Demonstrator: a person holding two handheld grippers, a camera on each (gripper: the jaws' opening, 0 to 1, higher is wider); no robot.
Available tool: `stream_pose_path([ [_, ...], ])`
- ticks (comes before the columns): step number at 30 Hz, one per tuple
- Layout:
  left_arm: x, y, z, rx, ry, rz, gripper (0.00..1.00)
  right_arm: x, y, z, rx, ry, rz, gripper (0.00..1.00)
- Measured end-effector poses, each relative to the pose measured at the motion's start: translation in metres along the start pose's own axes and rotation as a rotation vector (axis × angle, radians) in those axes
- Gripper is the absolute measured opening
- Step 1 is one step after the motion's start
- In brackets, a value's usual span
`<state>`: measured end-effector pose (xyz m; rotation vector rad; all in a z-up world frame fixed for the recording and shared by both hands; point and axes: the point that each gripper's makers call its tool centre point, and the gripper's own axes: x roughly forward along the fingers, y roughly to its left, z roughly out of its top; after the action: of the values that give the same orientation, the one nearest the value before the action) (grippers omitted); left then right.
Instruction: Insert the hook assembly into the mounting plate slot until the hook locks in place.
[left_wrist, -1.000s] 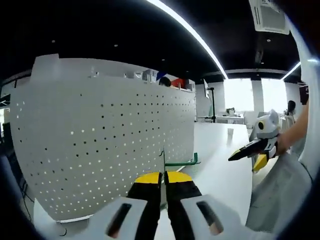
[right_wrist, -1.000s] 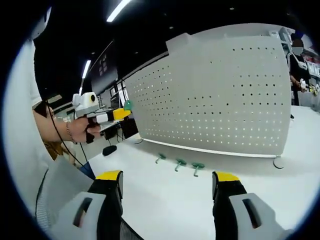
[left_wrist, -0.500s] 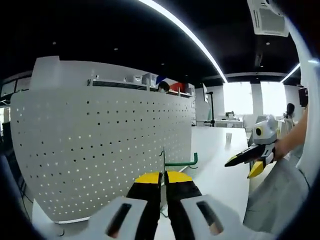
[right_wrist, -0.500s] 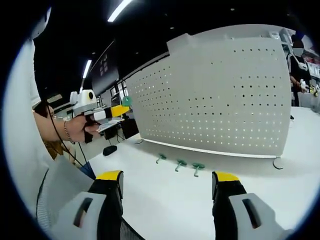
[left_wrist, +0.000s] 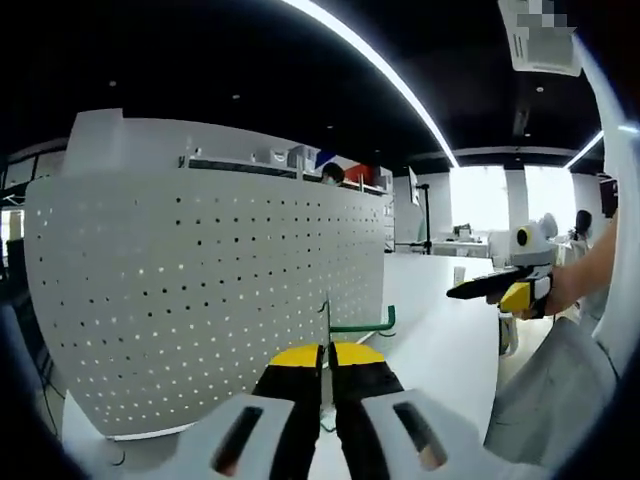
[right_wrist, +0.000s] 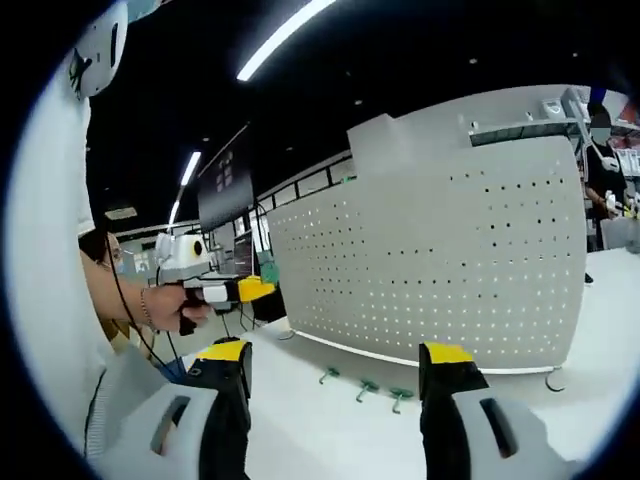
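Across the far side of the white table (right_wrist: 330, 425) stands the mounting plate (left_wrist: 200, 300), a white perforated metal panel, curved by the lens, with regular rows of small round holes and a plain tab rising from its top edge. Between the closed, yellow-tipped black jaws of the left gripper (left_wrist: 326, 352) sits one green hook assembly (left_wrist: 362, 324): a thin upright back strip with a slim rod reaching right and turning up at its end, held just in front of the plate's lower right part. From the right gripper view, three more green hooks (right_wrist: 366, 388) lie in a row on the tabletop near the plate's foot. The right gripper (right_wrist: 335, 362) holds nothing, its jaws set wide apart and level above the table. At the left of that view, a person's hand (right_wrist: 175, 312) grips the left gripper's handle, forearm extended toward the plate.
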<state>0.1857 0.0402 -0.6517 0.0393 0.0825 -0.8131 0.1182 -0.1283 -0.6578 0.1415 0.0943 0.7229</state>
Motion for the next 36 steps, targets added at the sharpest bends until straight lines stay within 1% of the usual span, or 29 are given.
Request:
stream_pose_path([
  [2, 0.0, 0.0, 0.0, -0.001, 0.0, 0.0, 0.02, 0.001, 0.0, -0.003, -0.003, 0.013, 0.005, 0.65],
  [7, 0.0, -0.001, 0.001, 0.002, -0.003, 0.004, 0.02, 0.005, 0.007, -0.002, 0.012, 0.011, 0.033, 0.64],
  [8, 0.0, -0.001, 0.002, 0.001, -0.003, 0.004, 0.02, 0.007, 0.011, -0.001, 0.027, 0.004, 0.045, 0.64],
  [11, 0.001, -0.002, 0.003, 0.004, -0.006, 0.008, 0.02, 0.012, 0.015, 0.0, 0.02, 0.008, 0.062, 0.63],
  [16, 0.002, -0.004, 0.003, 0.005, -0.007, 0.007, 0.02, 0.023, 0.021, 0.001, 0.037, 0.004, 0.084, 0.61],
  [18, 0.002, -0.005, 0.002, 0.006, -0.007, 0.005, 0.02, 0.03, 0.027, 0.003, 0.038, -0.004, 0.105, 0.6],
  [19, 0.002, -0.006, 0.002, 0.002, -0.006, 0.003, 0.02, 0.034, 0.03, 0.002, 0.03, 0.002, 0.113, 0.6],
  [22, 0.005, -0.009, 0.001, 0.004, -0.001, 0.0, 0.02, 0.041, 0.034, 0.004, 0.051, -0.01, 0.134, 0.6],
  [25, 0.007, -0.012, 0.002, 0.002, -0.004, -0.004, 0.02, 0.046, 0.037, 0.004, 0.04, -0.002, 0.143, 0.6],
  [31, 0.012, -0.02, 0.001, 0.003, 0.001, -0.015, 0.02, 0.056, 0.037, 0.011, 0.052, -0.024, 0.141, 0.58],
  [36, 0.017, -0.027, 0.002, 0.001, 0.002, -0.027, 0.02, 0.065, 0.039, 0.013, 0.059, -0.028, 0.15, 0.58],
])
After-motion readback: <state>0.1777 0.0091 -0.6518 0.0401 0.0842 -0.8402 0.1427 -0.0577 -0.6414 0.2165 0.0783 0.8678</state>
